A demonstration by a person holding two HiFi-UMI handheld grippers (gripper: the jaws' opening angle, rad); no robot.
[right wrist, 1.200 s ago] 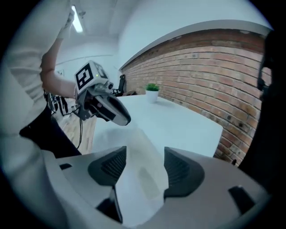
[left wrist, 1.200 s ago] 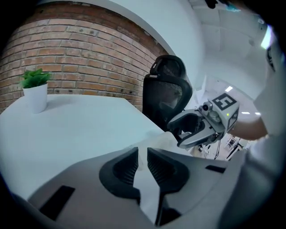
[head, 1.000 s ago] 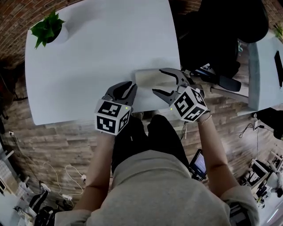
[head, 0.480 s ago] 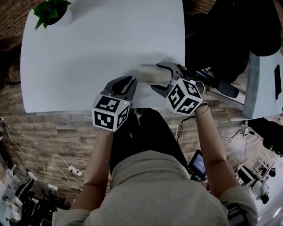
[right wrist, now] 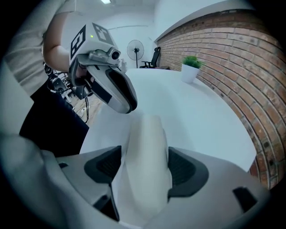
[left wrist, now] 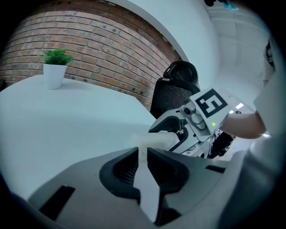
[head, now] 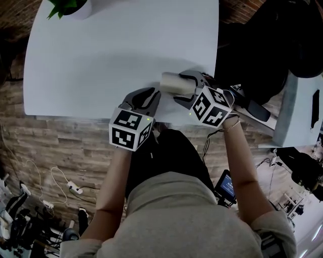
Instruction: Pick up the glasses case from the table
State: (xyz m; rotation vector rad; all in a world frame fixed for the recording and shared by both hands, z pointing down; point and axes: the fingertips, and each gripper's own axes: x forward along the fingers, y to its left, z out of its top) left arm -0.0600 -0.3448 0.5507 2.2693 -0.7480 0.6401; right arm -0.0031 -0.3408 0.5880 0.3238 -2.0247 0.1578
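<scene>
Office — white desk (head: 101,60), black swivel chair (left wrist: 176,87), brick wall (left wrist: 89,47)

Wide bare table (head: 111,55) toward the potted plant (head: 70,7); left tool (head: 146,95) nearby.

White table (head: 101,50), potted plant (head: 70,6) at its far left corner. White glasses case (head: 170,81) lies near the table's near edge. Right gripper (head: 180,86): jaws have just been opening and stand wide, case between them. Left gripper (head: 150,93) is just beside the case, jaws narrowly apart, nothing between. Black chair (head: 267,40) is off to the right.
</scene>
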